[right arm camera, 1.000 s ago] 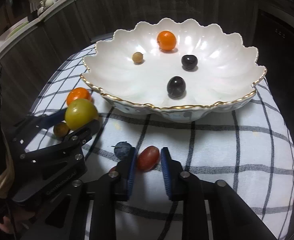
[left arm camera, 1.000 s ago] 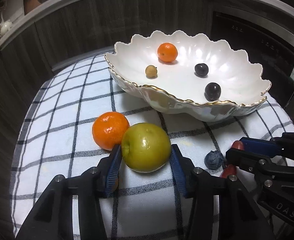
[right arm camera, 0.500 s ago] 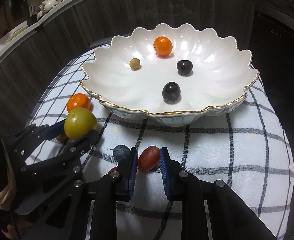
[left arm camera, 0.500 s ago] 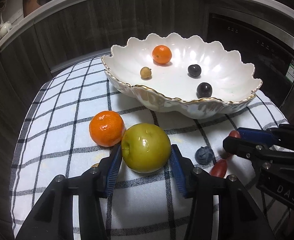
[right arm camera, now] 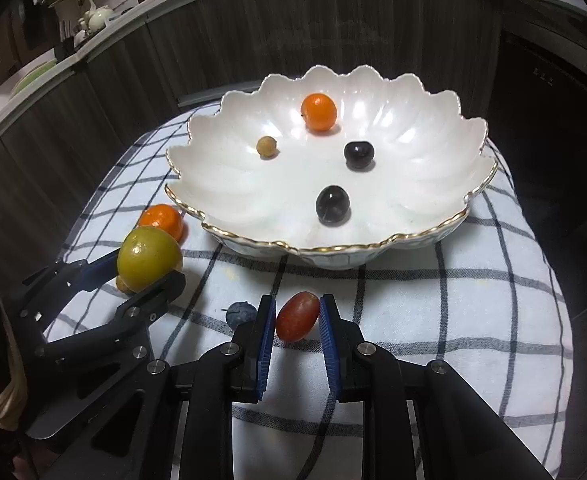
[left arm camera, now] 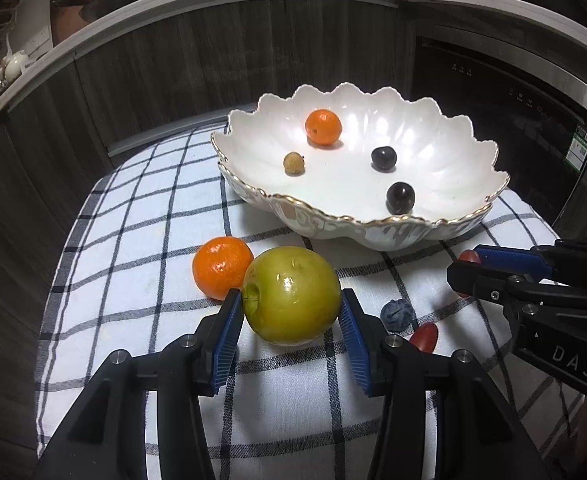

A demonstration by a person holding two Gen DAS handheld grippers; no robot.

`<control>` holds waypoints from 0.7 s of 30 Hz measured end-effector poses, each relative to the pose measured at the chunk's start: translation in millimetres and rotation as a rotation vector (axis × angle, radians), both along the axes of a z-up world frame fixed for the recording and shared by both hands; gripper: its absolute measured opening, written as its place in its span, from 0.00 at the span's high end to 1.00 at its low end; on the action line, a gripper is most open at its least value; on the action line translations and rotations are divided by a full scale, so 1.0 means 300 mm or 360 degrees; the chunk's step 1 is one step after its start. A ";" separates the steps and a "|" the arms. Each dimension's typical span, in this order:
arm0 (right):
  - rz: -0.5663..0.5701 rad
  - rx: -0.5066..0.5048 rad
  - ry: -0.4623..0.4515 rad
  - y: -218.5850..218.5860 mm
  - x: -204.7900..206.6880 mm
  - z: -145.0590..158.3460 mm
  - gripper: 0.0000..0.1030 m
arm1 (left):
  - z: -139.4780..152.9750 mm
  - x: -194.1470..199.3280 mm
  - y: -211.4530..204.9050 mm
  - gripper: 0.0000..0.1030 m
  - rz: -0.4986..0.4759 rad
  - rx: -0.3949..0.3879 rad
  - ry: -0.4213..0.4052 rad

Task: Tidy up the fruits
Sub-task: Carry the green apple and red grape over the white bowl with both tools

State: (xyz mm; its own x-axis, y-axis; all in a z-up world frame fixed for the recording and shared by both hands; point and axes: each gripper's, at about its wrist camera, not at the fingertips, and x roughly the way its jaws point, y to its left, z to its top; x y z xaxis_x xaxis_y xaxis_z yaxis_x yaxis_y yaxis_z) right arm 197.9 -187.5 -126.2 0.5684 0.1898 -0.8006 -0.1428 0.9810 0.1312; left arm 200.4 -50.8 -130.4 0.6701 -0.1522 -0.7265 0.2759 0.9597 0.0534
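We note both fruits clamped above the checked cloth, left gripper on the green apple, right gripper on the red grape, with the scalloped bowl lying just beyond, the grape's side nearer its rim.

White letters "DAS" stood on the right gripper body (the rest ran out of frame).

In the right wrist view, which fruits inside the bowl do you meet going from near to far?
Near dark grape → far dark grape → small tan fruit → orange.
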 end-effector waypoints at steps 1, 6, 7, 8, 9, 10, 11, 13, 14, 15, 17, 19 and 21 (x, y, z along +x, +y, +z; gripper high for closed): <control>-0.0001 0.0000 -0.0005 0.000 -0.002 0.006 0.77 | 0.006 -0.002 0.000 0.54 0.0002 0.0001 -0.0007; -0.0010 -0.0008 -0.0047 -0.008 -0.012 0.046 0.77 | 0.048 -0.014 -0.002 0.54 0.0009 -0.0006 -0.0038; -0.0011 -0.0010 -0.0056 -0.011 -0.013 0.054 0.77 | 0.058 -0.016 -0.003 0.54 0.0010 -0.0007 -0.0046; -0.0014 -0.0013 -0.0068 -0.014 -0.014 0.064 0.77 | 0.067 -0.017 -0.004 0.54 0.0011 -0.0009 -0.0053; -0.0017 -0.0015 -0.0079 -0.018 -0.014 0.074 0.77 | 0.078 -0.017 -0.006 0.54 0.0012 -0.0011 -0.0062; -0.0019 -0.0015 -0.0087 -0.022 -0.013 0.083 0.77 | 0.090 -0.016 -0.009 0.54 0.0013 -0.0013 -0.0071; -0.0024 -0.0017 -0.0097 -0.027 -0.011 0.093 0.77 | 0.098 -0.015 -0.010 0.54 0.0013 -0.0015 -0.0078; -0.0033 -0.0020 -0.0116 -0.035 -0.006 0.111 0.77 | 0.120 -0.010 -0.016 0.54 0.0014 -0.0022 -0.0095; -0.0038 -0.0022 -0.0126 -0.040 -0.003 0.121 0.77 | 0.127 -0.008 -0.017 0.54 0.0014 -0.0025 -0.0101; -0.0044 -0.0023 -0.0137 -0.045 0.000 0.131 0.77 | 0.135 -0.005 -0.019 0.54 0.0015 -0.0030 -0.0107; -0.0051 -0.0026 -0.0151 -0.052 0.006 0.146 0.77 | 0.153 0.003 -0.025 0.54 0.0017 -0.0041 -0.0117; -0.0062 -0.0029 -0.0169 -0.064 0.015 0.161 0.77 | 0.168 0.015 -0.032 0.54 0.0014 -0.0051 -0.0124; -0.0073 -0.0031 -0.0184 -0.077 0.025 0.175 0.77 | 0.180 0.025 -0.044 0.54 0.0011 -0.0051 -0.0132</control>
State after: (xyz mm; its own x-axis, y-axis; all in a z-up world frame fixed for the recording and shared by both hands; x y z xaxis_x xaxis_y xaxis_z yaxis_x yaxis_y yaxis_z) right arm 205.3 -210.5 -73.8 0.6647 0.1468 -0.7325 -0.1109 0.9890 0.0976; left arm 207.9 -63.9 -76.4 0.7290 -0.1695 -0.6632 0.2651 0.9631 0.0452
